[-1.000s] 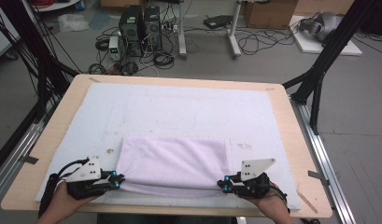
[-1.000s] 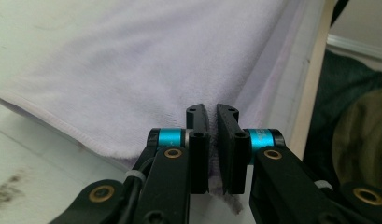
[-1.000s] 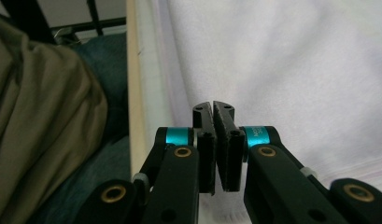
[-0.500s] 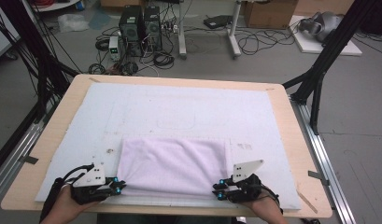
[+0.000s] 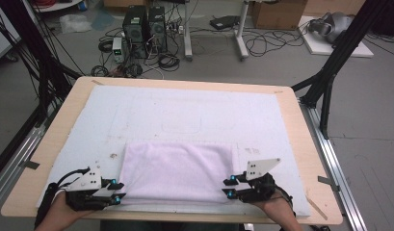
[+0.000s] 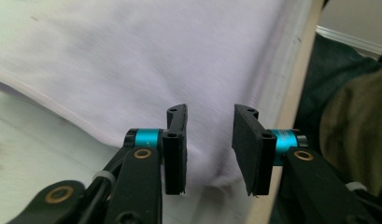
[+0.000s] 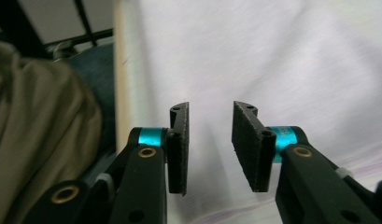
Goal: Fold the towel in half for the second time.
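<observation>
Folded pale-lilac cloth (image 5: 177, 171) lies flat near front edge of the surface (image 5: 300, 130). Left hand-held gripper (image 5: 116, 191) & right hand-held gripper (image 5: 228, 187) both released, at its near corners. Best: pinch both corners level, lift evenly w/o bunching.

Pale lilac cloth (image 5: 177, 171), folded into a flat rectangle, lying near the table's front edge
</observation>
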Motion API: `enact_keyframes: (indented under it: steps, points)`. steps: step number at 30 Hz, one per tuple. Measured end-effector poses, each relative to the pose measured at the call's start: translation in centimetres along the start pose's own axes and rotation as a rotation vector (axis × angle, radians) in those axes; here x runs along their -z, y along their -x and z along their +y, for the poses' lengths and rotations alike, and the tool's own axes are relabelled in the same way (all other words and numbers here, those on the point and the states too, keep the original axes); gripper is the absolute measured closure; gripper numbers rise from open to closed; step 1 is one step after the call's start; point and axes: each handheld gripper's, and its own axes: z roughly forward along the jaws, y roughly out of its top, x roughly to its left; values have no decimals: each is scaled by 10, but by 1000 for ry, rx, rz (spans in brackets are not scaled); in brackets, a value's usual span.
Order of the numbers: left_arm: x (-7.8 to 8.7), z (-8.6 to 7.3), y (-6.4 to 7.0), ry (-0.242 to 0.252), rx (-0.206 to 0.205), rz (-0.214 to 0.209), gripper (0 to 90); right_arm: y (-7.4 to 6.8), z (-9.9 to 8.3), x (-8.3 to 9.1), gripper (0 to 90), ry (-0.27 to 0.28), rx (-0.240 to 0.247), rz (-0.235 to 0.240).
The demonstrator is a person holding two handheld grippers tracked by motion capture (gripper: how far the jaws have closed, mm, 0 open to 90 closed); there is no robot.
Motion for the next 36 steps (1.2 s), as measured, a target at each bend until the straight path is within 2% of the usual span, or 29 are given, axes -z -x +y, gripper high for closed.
enact_keyframes:
  steps: [4, 10, 13, 18, 22, 26, 29, 32, 36]
  points:
    - [1, 11, -17, 36, 21, 36, 626, 18, 13, 4, 655, 44, -12, -51]
    - [-14, 25, -49, 74, 71, 81, 625, 51, 29, -7, 666, 35, -21, -133]
    - [-23, 32, -65, 82, 100, 100, 623, 67, 36, -12, 663, 32, -31, -156]
    - [-39, 42, -93, 86, 164, 142, 535, 95, 39, -18, 593, 18, -78, -190]
    - [-53, 42, -110, 80, 206, 183, 506, 112, 31, -21, 529, 31, -142, -183]
    - [-65, 29, -125, 1, 275, 182, 500, 121, 23, -27, 510, 0, -173, -178]
    - [-71, 19, -129, -82, 285, 195, 515, 121, 18, -31, 540, -28, -178, -184]
    - [-70, 14, -124, -56, 263, 212, 524, 118, 12, -37, 548, -69, -169, -188]
    - [-70, 14, -124, -58, 261, 207, 490, 117, 9, -37, 550, -51, -180, -194]
